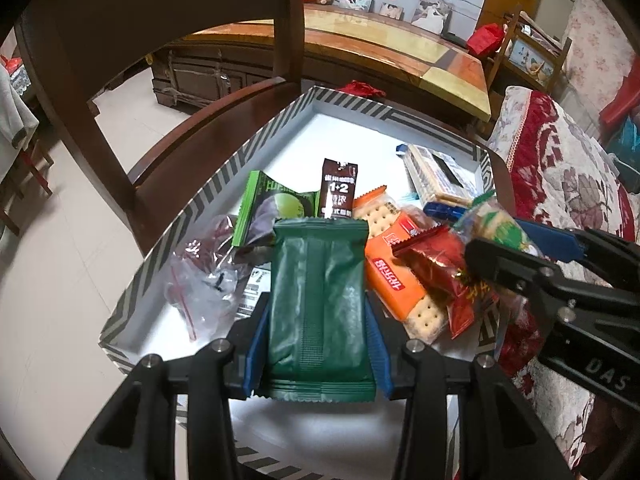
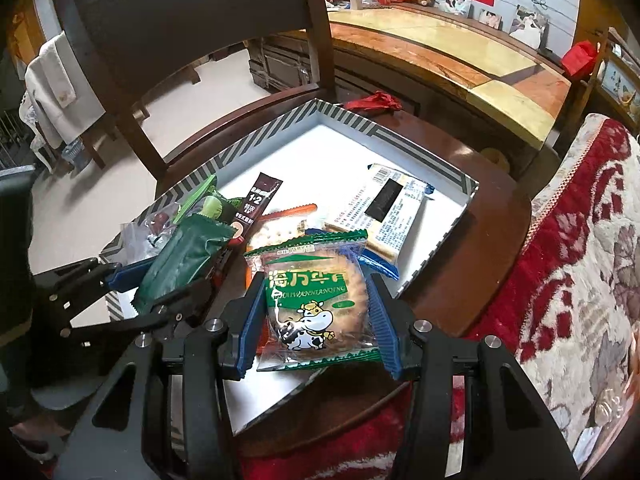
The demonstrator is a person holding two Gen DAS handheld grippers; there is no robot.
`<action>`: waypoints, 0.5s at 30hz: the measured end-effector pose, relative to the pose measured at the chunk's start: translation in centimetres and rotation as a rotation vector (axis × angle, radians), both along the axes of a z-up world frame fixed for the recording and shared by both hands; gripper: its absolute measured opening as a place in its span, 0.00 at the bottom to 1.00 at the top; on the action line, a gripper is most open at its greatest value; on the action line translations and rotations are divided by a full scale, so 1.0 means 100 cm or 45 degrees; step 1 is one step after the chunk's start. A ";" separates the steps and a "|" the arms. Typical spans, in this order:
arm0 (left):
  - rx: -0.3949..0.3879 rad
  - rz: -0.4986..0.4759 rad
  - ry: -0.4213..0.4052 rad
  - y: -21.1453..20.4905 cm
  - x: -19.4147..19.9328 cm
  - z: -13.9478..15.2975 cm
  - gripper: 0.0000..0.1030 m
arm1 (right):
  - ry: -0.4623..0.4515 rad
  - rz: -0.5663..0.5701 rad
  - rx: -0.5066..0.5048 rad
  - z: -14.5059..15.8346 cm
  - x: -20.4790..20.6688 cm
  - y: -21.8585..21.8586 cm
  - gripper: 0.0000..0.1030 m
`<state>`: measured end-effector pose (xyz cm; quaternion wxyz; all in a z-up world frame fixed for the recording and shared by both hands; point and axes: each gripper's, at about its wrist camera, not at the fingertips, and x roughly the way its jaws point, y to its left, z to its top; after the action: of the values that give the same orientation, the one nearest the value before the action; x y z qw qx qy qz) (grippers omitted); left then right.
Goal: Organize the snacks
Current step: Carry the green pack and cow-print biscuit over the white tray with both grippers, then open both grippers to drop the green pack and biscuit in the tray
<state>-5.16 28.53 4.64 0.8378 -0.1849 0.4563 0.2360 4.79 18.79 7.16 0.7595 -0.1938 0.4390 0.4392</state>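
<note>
**snackbox_fan:** ok so where's everything sitting right now?

**umi_tinkerer:** Left claw (image 1: 318,312) is clamped on a dark green packet (image 1: 318,304), blue pads pressing both long edges, held over the near end of the striped box (image 1: 160,240). Right claw (image 2: 316,312) is gripping a cow biscuit pack (image 2: 316,304) the same way, clear wrapper with green trim, above the box's near corner.

**snackbox_fan:** and the rest of the snacks?

**umi_tinkerer:** All in the box, which sits on a round dark wood tabletop (image 2: 480,248). Brown 1+2 coffee stick (image 1: 339,188) beside a bright green pouch (image 1: 272,208), an orange cracker pack (image 1: 394,276) with a red wrapped candy (image 1: 436,264) lying over it, a clear zip bag (image 1: 200,280) against the left wall, and a long cracker sleeve (image 2: 384,212) alone toward the far right side.

**snackbox_fan:** anything around it?

**umi_tinkerer:** Wooden chair (image 2: 180,40) behind the box, floral red sofa cover (image 2: 580,260) on the right.
</note>
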 end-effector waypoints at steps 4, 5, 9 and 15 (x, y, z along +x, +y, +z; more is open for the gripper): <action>-0.010 0.003 0.006 0.001 0.002 -0.002 0.45 | -0.012 0.010 -0.009 -0.005 0.003 0.009 0.47; -0.007 0.004 0.007 0.001 0.003 -0.003 0.45 | -0.015 0.010 -0.012 -0.006 0.004 0.011 0.47; -0.006 0.008 0.006 0.001 0.003 -0.003 0.45 | -0.008 0.012 -0.022 -0.009 0.010 0.021 0.47; 0.007 0.022 0.025 0.001 0.005 -0.005 0.51 | 0.018 0.027 -0.036 -0.015 0.018 0.039 0.47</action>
<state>-4.66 28.65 4.17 0.8317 -0.1842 0.4621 0.2465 6.56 22.74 5.64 0.7488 -0.2061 0.4486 0.4423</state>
